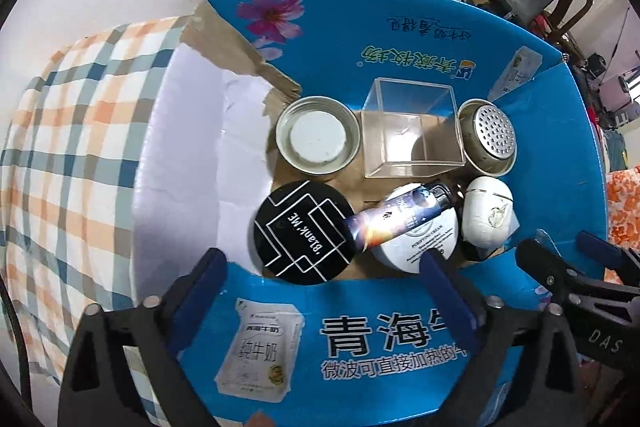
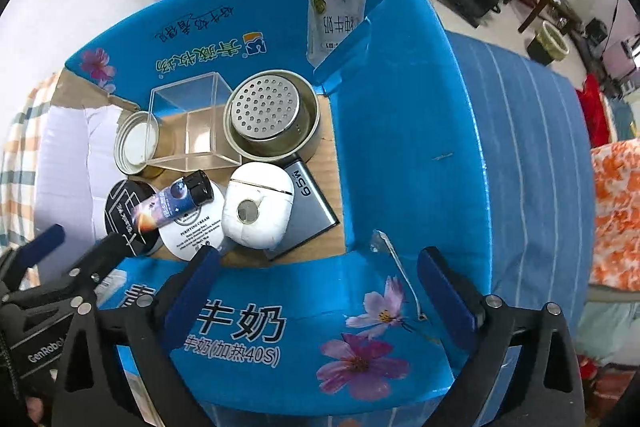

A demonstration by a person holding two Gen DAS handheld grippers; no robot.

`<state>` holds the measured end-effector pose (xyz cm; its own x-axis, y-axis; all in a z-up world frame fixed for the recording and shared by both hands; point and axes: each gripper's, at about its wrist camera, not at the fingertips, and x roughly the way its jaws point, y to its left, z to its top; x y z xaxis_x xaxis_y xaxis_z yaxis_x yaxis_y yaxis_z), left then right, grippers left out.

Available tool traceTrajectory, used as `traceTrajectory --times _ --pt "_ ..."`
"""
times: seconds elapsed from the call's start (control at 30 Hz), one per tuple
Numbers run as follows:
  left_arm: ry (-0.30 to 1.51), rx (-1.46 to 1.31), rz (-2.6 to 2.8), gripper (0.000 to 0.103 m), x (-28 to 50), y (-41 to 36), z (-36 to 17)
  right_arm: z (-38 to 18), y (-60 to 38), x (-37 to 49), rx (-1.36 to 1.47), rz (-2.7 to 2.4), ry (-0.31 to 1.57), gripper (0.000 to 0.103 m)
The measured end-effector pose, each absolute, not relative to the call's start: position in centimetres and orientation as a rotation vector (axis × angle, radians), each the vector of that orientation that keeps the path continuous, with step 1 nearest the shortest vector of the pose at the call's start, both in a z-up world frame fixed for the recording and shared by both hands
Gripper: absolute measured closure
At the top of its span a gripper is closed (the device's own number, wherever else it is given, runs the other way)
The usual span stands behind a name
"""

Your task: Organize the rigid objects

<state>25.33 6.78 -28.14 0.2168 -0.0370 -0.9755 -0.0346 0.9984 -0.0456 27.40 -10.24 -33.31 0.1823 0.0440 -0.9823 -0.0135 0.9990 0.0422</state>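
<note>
Inside the blue milk carton [image 1: 400,39], the sorting looks nearly done: a round tin [image 1: 318,141], clear acrylic cube [image 1: 412,135], perforated strainer cup [image 2: 270,115], black Blank ME disc [image 1: 305,231], cream jar [image 2: 192,223], small tube [image 1: 400,213] and white case [image 2: 258,211] sit packed together. Both the left gripper [image 1: 324,267] and right gripper [image 2: 320,263] hover wide open and empty above the near wall, with the items just beyond.

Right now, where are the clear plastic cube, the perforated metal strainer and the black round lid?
clear plastic cube [image 1: 412,143], left wrist view, floor.
perforated metal strainer [image 2: 266,107], right wrist view, holed top.
black round lid [image 1: 305,231], left wrist view, printed face.
</note>
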Motion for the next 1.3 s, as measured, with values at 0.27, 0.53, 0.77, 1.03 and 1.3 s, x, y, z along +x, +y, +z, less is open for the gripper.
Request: traceTrajectory --times 0.27,0.53,0.77,1.03,1.3 --pt "1.327 -0.053 0.036 0.000 24.9 7.7 -27.1 -31.3 -10.1 27.0 0.016 0.040 1.353 0.000" --pt "1.274 -0.041 0.041 0.000 24.1 8.0 -23.0 -26.6 -10.5 25.4 0.032 0.072 1.298 0.000" --pt "1.203 -0.032 0.045 0.000 21.6 7.6 -17.3 -19.7 -11.8 21.6 0.059 0.103 1.227 0.000" --pt "1.073 -0.026 0.026 0.000 16.8 6.3 -8.2 -10.4 -13.0 15.9 0.095 0.154 1.109 0.000" --pt "0.998 -0.025 0.026 0.000 13.3 5.7 -2.3 -3.9 -13.7 12.2 0.091 0.175 1.023 0.000"
